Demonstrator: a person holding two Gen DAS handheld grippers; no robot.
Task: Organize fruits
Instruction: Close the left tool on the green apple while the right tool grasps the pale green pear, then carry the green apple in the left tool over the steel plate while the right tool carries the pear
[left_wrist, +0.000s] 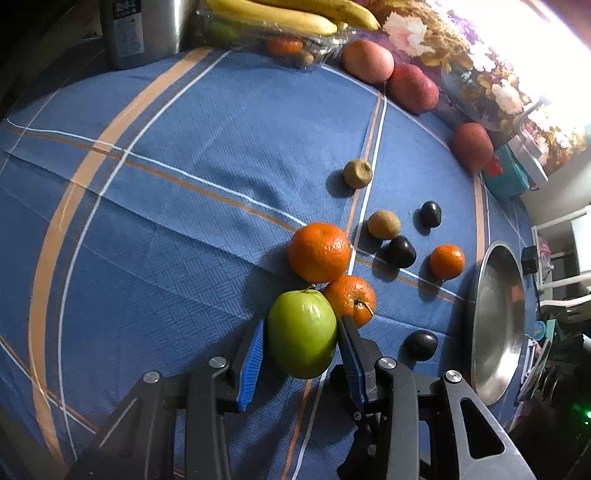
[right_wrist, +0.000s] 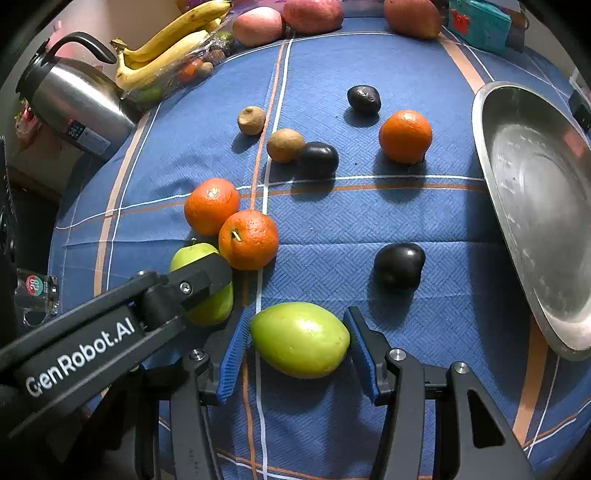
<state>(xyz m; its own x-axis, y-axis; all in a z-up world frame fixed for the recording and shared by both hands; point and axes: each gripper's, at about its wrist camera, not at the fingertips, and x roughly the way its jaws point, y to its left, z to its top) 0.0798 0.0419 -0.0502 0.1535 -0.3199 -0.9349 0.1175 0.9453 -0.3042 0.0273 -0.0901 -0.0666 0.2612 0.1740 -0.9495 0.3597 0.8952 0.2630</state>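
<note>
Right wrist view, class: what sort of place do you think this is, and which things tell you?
Probably a table at home: a blue checked tablecloth, a steel kettle, and bananas on it.

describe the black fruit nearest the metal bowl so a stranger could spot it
Start at the big metal bowl on the blue cloth's right edge. Just left of its lower rim sits a dark fruit, alone. The other two dark ones lie farther back, one touching a brown kiwi.
</note>
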